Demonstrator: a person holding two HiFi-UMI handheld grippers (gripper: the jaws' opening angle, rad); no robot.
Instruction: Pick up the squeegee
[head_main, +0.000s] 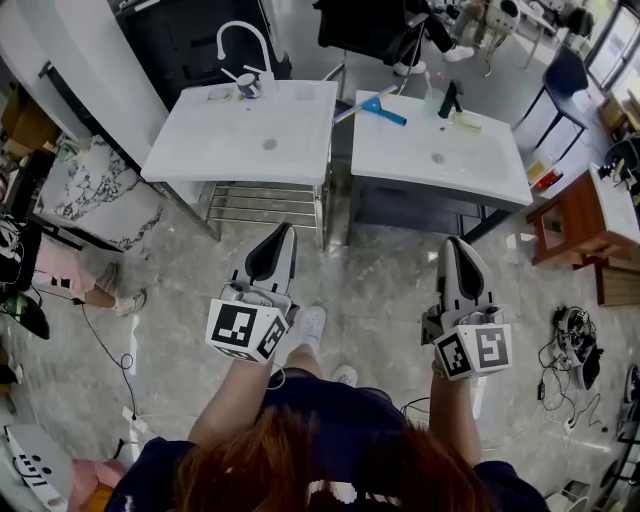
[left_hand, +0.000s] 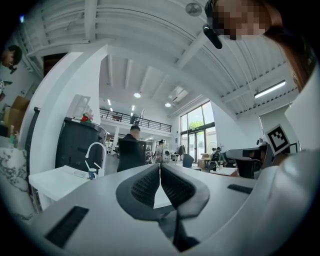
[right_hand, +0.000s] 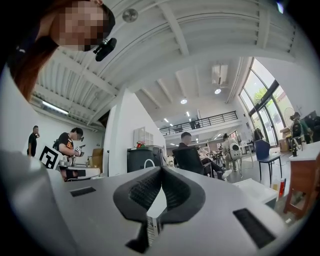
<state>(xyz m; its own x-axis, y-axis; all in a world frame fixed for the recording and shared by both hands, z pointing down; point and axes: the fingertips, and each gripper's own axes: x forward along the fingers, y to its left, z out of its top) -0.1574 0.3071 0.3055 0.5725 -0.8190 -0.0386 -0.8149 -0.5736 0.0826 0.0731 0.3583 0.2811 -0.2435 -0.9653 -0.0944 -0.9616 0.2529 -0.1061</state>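
The squeegee, with a blue head and a pale handle, lies across the back left corner of the right white basin top. My left gripper is held level well in front of the left white basin top, shut and empty. My right gripper hangs level in front of the right top, also shut with nothing in it. Both are far short of the squeegee. In the left gripper view the gripper has its tips touching; the right gripper in its own view looks the same.
A white tap and a cup stand at the back of the left top. A black tap and a sponge sit on the right top. A metal rack is below. A wooden table stands at right. Cables lie on the floor.
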